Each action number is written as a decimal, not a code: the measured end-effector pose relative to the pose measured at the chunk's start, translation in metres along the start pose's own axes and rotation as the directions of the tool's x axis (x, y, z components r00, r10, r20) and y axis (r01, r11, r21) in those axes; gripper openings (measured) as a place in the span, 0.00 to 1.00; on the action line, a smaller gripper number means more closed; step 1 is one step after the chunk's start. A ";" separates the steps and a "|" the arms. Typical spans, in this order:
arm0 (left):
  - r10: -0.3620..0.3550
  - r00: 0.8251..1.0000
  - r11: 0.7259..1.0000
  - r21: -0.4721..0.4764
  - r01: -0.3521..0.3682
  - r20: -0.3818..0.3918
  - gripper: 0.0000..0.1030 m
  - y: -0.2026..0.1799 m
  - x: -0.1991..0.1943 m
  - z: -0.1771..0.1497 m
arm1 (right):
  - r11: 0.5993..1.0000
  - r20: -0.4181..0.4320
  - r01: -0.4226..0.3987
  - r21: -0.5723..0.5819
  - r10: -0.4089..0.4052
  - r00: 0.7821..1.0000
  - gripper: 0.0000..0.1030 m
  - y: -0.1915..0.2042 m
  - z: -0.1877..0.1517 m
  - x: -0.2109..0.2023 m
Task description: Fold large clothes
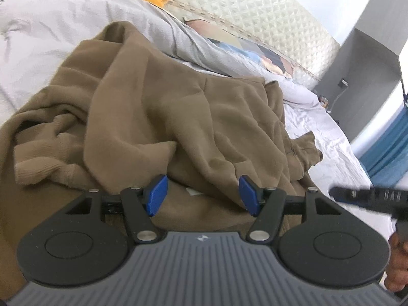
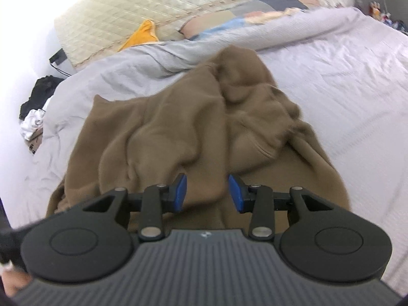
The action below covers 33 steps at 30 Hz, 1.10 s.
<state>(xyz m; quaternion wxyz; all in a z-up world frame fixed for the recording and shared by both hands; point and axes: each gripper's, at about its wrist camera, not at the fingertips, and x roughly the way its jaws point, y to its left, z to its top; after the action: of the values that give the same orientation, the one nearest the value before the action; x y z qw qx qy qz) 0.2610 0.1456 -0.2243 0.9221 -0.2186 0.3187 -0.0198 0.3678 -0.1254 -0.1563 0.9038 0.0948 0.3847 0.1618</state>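
My brown garment [image 2: 193, 127] lies crumpled on the pale bedsheet [image 2: 344, 89], its long axis running from just under my tools away toward the quilted headboard [image 2: 153, 2], with a bunched hump at the far end near the pillows. My left gripper [image 1: 202, 195] and right gripper [image 2: 207, 192] both hover over its near folds with their blue pads spread apart, grasping nothing. Bare sheet lies wide to the right of the garment and narrower to its left, where the bed's edge drops off.
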 end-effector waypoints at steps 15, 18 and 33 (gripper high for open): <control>0.206 0.971 0.970 -0.107 -0.218 -0.119 0.66 -0.008 -0.106 -0.012 | 0.982 -0.104 -0.053 0.180 0.072 0.992 0.38 -0.098 -0.040 0.001; 0.260 0.944 0.943 -0.156 -0.294 -0.205 0.66 0.000 -0.123 -0.006 | 0.975 -0.120 -0.082 0.209 0.108 0.987 0.38 -0.108 -0.040 0.002; 0.359 0.823 0.790 -0.325 -0.519 -0.441 0.66 0.065 -0.136 -0.034 | 0.939 -0.161 -0.019 0.344 0.079 0.984 0.42 -0.136 -0.042 0.004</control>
<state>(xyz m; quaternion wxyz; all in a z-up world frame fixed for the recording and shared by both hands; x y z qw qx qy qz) 0.1255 0.2155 -0.1961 0.7549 -0.3282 0.5189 0.2305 0.3696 -0.2486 -0.2283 0.8328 0.2449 0.4809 0.1229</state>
